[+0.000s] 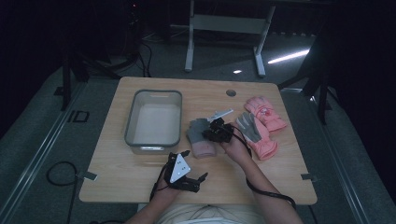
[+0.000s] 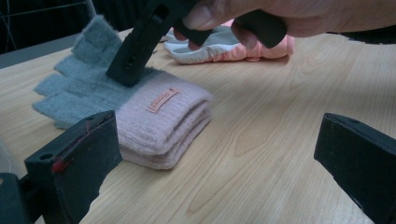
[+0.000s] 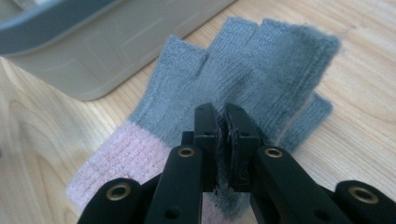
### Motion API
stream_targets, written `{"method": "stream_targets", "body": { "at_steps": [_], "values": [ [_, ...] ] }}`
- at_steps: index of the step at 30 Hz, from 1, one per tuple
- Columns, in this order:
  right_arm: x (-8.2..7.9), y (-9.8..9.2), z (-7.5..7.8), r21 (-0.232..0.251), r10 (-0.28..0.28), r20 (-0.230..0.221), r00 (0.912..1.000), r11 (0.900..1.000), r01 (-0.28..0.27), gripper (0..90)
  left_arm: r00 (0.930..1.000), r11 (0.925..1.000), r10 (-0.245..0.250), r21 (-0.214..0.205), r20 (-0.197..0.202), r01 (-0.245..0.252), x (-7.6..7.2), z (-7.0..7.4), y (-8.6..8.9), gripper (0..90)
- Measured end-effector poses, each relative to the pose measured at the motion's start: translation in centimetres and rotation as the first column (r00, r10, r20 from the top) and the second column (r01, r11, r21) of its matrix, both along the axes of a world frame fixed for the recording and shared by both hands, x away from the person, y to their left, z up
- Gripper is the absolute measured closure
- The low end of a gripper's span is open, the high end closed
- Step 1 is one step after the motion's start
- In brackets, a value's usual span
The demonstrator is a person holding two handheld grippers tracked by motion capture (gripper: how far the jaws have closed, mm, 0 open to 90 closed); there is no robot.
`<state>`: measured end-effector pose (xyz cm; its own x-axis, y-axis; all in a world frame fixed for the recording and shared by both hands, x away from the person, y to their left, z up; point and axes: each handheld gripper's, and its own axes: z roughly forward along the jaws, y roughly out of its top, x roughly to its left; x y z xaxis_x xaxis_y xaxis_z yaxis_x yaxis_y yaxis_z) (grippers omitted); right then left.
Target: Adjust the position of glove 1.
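A pair of fingerless knit gloves (image 1: 201, 148), grey with pink cuffs, lies stacked flat at the middle of the wooden table (image 1: 140, 168). My right gripper (image 1: 207, 136) is shut, and its tips rest on the grey palm of the top glove (image 3: 261, 60). In the right gripper view the right gripper (image 3: 223, 116) has its jaws pressed together. The left gripper view shows the right gripper (image 2: 126, 77) touching down just above the pink cuff (image 2: 159, 116). My left gripper (image 1: 196, 164) hovers open near the front edge. Nothing lies between the jaws of the left gripper (image 2: 217, 163).
A grey plastic bin (image 1: 128, 121) stands left of the gloves, its wall (image 3: 93, 46) close to the glove fingers. Two pink ski gloves (image 1: 264, 114) lie to the right, one showing a grey palm (image 1: 250, 127). A cable hole (image 1: 230, 92) sits near the table's far edge.
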<state>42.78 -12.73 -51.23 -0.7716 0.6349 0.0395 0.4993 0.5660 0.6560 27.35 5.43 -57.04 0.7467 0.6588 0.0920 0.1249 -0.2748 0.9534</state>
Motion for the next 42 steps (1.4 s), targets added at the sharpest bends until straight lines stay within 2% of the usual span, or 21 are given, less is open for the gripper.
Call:
{"method": "stream_targets", "body": {
  "at_steps": [11, 16, 25, 28, 30, 31, 33, 35, 37, 38, 39, 40, 41, 42],
  "values": [
    [0.9, -0.1, -1.7, -0.021, 0.008, -0.060, 0.9982, 0.9997, -0.010, 83.1, 1.0000, 1.0000, -0.001, 0.002, 0.000, 0.001, 0.0, 0.0, 0.0, 0.0],
    [1.1, -0.2, -2.2, -0.020, 0.010, -0.074, 0.9972, 0.9997, -0.011, 79.8, 0.9995, 0.9997, -0.022, 0.007, -0.023, 0.022, 0.2, 0.0, -0.1, 0.0],
    [0.5, -0.8, -2.3, -0.010, 0.000, -0.096, 0.9954, 1.0000, -0.001, 76.8, 0.9977, 0.9989, -0.046, 0.012, -0.049, 0.046, 0.5, 0.1, -0.1, 0.0],
    [0.3, -1.1, -2.3, -0.004, -0.015, -0.102, 0.9947, 0.9999, 0.014, 73.1, 0.9985, 0.9990, -0.042, 0.015, -0.036, 0.042, 0.4, 0.1, -0.2, 0.0],
    [0.2, -1.2, -2.0, 0.006, -0.021, -0.099, 0.9948, 0.9997, 0.022, 69.7, 0.9972, 0.9974, -0.066, 0.028, -0.035, 0.067, 0.4, 0.1, -0.5, 0.0],
    [0.1, -1.4, -1.6, 0.016, -0.023, -0.089, 0.9957, 0.9996, 0.025, 68.9, 0.9953, 0.9948, -0.088, 0.049, -0.042, 0.090, 0.6, 0.3, -0.7, 0.0],
    [0.1, -1.9, -0.7, 0.048, -0.033, -0.064, 0.9974, 0.9982, 0.036, 66.6, 0.9918, 0.9904, -0.120, 0.064, -0.043, 0.123, 0.8, 0.8, -1.2, 0.0],
    [0.4, -2.4, 0.1, 0.069, -0.048, -0.045, 0.9978, 0.9963, 0.051, 65.0, 0.9903, 0.9877, -0.123, 0.089, -0.064, 0.129, 1.3, 1.5, -1.7, 1.2],
    [0.7, -2.7, 0.5, 0.076, -0.059, -0.043, 0.9973, 0.9952, 0.062, 65.0, 0.9903, 0.9882, -0.116, 0.091, -0.075, 0.123, 1.5, 1.8, -1.9, 3.3],
    [1.0, -3.0, 0.8, 0.080, -0.074, -0.039, 0.9965, 0.9939, 0.077, 65.0, 0.9891, 0.9892, -0.106, 0.091, -0.103, 0.115, 1.9, 2.2, -2.1, 3.3],
    [1.6, -3.4, 1.2, 0.085, -0.095, -0.034, 0.9949, 0.9916, 0.097, 64.1, 0.9822, 0.9882, -0.106, 0.094, -0.156, 0.121, 2.7, 2.9, -2.6, 3.7],
    [1.9, -3.5, 1.3, 0.090, -0.104, -0.034, 0.9940, 0.9903, 0.106, 63.2, 0.9834, 0.9851, -0.092, 0.130, -0.156, 0.113, 3.0, 3.1, -2.9, 5.0],
    [2.2, -3.5, 1.4, 0.087, -0.115, -0.036, 0.9927, 0.9891, 0.118, 63.1, 0.9893, 0.9804, -0.058, 0.179, -0.134, 0.082, 3.2, 3.3, -3.3, 6.8],
    [2.5, -3.6, 1.3, 0.089, -0.123, -0.038, 0.9917, 0.9881, 0.126, 62.9, 0.9929, 0.9734, -0.052, 0.217, -0.107, 0.074, 3.3, 3.4, -3.6, 9.5]
  ]
}}
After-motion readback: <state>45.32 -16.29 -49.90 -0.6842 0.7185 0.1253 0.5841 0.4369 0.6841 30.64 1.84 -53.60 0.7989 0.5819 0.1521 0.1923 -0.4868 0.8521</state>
